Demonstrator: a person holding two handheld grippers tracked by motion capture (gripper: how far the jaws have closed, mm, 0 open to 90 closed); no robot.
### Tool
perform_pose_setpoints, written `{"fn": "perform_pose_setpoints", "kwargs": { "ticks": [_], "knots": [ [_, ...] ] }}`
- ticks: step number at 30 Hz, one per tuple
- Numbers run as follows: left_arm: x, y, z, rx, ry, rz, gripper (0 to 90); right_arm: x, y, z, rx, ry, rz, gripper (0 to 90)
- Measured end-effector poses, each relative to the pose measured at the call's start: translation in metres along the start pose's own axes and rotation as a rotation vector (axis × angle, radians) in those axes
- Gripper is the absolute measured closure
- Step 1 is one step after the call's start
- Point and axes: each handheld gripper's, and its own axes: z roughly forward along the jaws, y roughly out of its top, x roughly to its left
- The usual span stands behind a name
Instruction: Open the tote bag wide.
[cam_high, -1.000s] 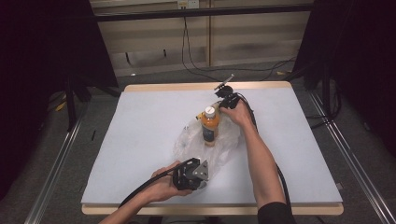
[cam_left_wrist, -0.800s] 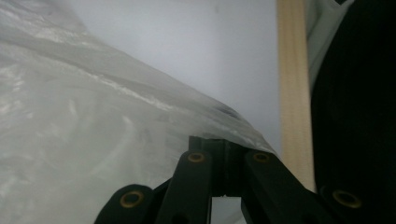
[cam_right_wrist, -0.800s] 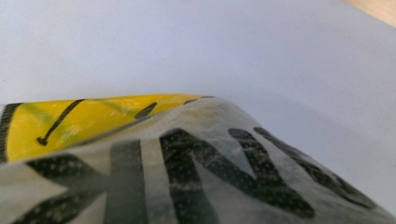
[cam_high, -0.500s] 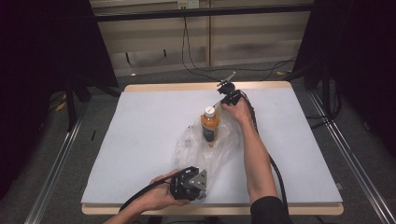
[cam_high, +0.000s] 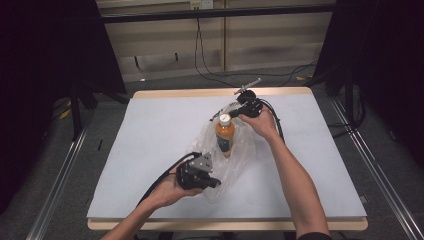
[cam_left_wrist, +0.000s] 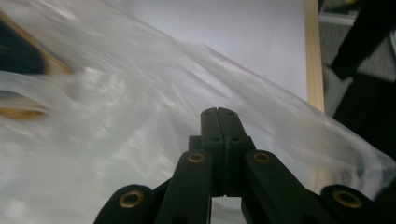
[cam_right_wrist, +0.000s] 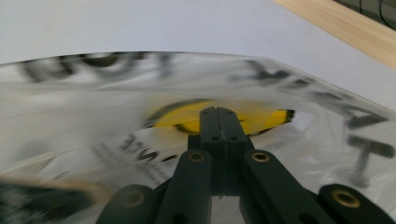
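A clear plastic bag (cam_high: 235, 160) lies stretched across the middle of the white table (cam_high: 150, 130). Inside it stands an orange bottle (cam_high: 225, 137) with a white cap. My left gripper (cam_high: 214, 182) is shut on the bag's near edge, and its view shows the closed jaws (cam_left_wrist: 218, 114) against the crinkled film (cam_left_wrist: 116, 116). My right gripper (cam_high: 236, 113) is shut on the bag's far edge, just behind the bottle's cap. In its view the closed jaws (cam_right_wrist: 218, 113) pinch film printed with black letters and a yellow mark (cam_right_wrist: 187, 119).
The table has a wooden rim (cam_high: 210, 93) along its far side. Cables (cam_high: 270, 120) trail from both grippers over the tabletop. Metal rails (cam_high: 60, 175) and dark stands flank the table on the floor.
Both hands have lifted a little with the bag's edges. The left gripper has come away from the table's near edge, toward the bottle. The bottle stays in place.
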Motion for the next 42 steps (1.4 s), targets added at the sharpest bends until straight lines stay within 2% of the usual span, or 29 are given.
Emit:
{"fn": "perform_pose_setpoints", "kwargs": {
  "ticks": [1,2,4,6,7,9,10,11,12,15,16,18,20,22,23,24,25,26,30,32,33,34,35,37,38,39,40,41,42],
  "knots": [
    [0.000,0.000,0.000,0.000,0.000,0.000,90.0,0.000,0.000,0.000,0.000,0.000,0.000,90.0],
    [0.007,0.006,-0.006,-0.015,0.016,-0.006,90.0,0.007,-0.001,-0.010,-0.024,0.026,-0.023,90.0],
    [0.010,0.009,-0.008,-0.026,0.021,-0.003,90.0,0.010,-0.002,-0.015,-0.033,0.036,-0.024,90.0],
    [0.020,0.020,-0.014,-0.031,0.081,0.013,90.0,0.017,-0.008,-0.023,-0.044,0.065,-0.044,90.0],
    [0.026,0.023,-0.014,-0.040,0.083,0.002,90.0,0.018,-0.011,-0.024,-0.040,0.078,-0.049,90.0],
    [0.038,0.026,-0.007,-0.007,0.100,-0.009,90.0,0.023,-0.018,-0.023,-0.029,0.090,-0.055,90.0],
    [0.038,0.026,-0.007,-0.007,0.100,-0.009,90.0,0.025,-0.021,-0.020,-0.022,0.096,-0.061,90.0],
    [0.050,0.023,0.010,0.045,0.117,-0.031,90.0,0.027,-0.026,-0.017,-0.014,0.095,-0.066,90.0],
    [0.056,0.018,0.020,0.102,0.133,-0.040,90.0,0.029,-0.029,-0.015,-0.008,0.103,-0.068,90.0],
    [0.073,-0.001,0.037,0.127,0.146,-0.099,90.0,0.031,-0.041,-0.007,0.034,0.098,-0.081,90.0],
    [0.073,-0.001,0.037,0.127,0.146,-0.099,90.0,0.031,-0.041,-0.007,0.034,0.098,-0.081,90.0],
    [0.084,-0.015,0.037,0.167,0.187,-0.128,90.0,0.031,-0.053,-0.001,0.060,0.102,-0.086,90.0],
    [0.088,-0.021,0.033,0.150,0.186,-0.143,90.0,0.032,-0.060,0.001,0.098,0.093,-0.105,90.0],
    [0.093,-0.032,0.026,0.119,0.208,-0.183,90.0,0.031,-0.066,0.001,0.116,0.078,-0.117,90.0],
    [0.093,-0.032,0.026,0.119,0.208,-0.183,90.0,0.031,-0.066,0.001,0.116,0.078,-0.117,90.0],
    [0.097,-0.037,0.021,0.138,0.258,-0.182,90.0,0.028,-0.073,-0.005,0.106,0.073,-0.103,90.0],
    [0.098,-0.038,0.018,0.152,0.287,-0.184,90.0,0.026,-0.076,-0.009,0.106,0.060,-0.100,90.0],
    [0.101,-0.040,0.016,0.148,0.272,-0.194,90.0,0.024,-0.079,-0.013,0.113,0.049,-0.095,90.0],
    [0.109,-0.051,0.008,0.116,0.265,-0.239,90.0,0.017,-0.094,-0.028,0.106,0.028,-0.093,90.0],
    [0.111,-0.053,0.007,0.119,0.276,-0.230,90.0,0.013,-0.101,-0.035,0.094,0.025,-0.079,90.0],
    [0.110,-0.053,0.007,0.106,0.286,-0.250,90.0,0.011,-0.104,-0.037,0.089,0.021,-0.073,90.0],
    [0.110,-0.053,0.007,0.106,0.286,-0.250,90.0,0.010,-0.106,-0.039,0.087,0.016,-0.069,90.0],
    [0.112,-0.057,0.002,0.124,0.291,-0.239,90.0,0.008,-0.109,-0.042,0.081,0.016,-0.063,90.0],
    [0.114,-0.063,-0.002,0.098,0.301,-0.274,90.0,0.006,-0.114,-0.047,0.079,0.002,-0.063,90.0],
    [0.115,-0.065,-0.005,0.122,0.297,-0.255,90.0,0.004,-0.116,-0.049,0.072,0.004,-0.060,90.0],
    [0.115,-0.065,-0.005,0.122,0.297,-0.255,90.0,0.004,-0.116,-0.049,0.072,0.004,-0.060,90.0],
    [0.114,-0.067,-0.005,0.092,0.315,-0.283,90.0,0.003,-0.118,-0.050,0.074,-0.005,-0.056,90.0],
    [0.117,-0.070,-0.009,0.118,0.296,-0.251,90.0,-0.001,-0.122,-0.053,0.061,0.000,-0.039,90.0],
    [0.117,-0.070,-0.009,0.102,0.294,-0.272,90.0,-0.002,-0.122,-0.054,0.063,-0.004,-0.022,90.0]
  ]
}}
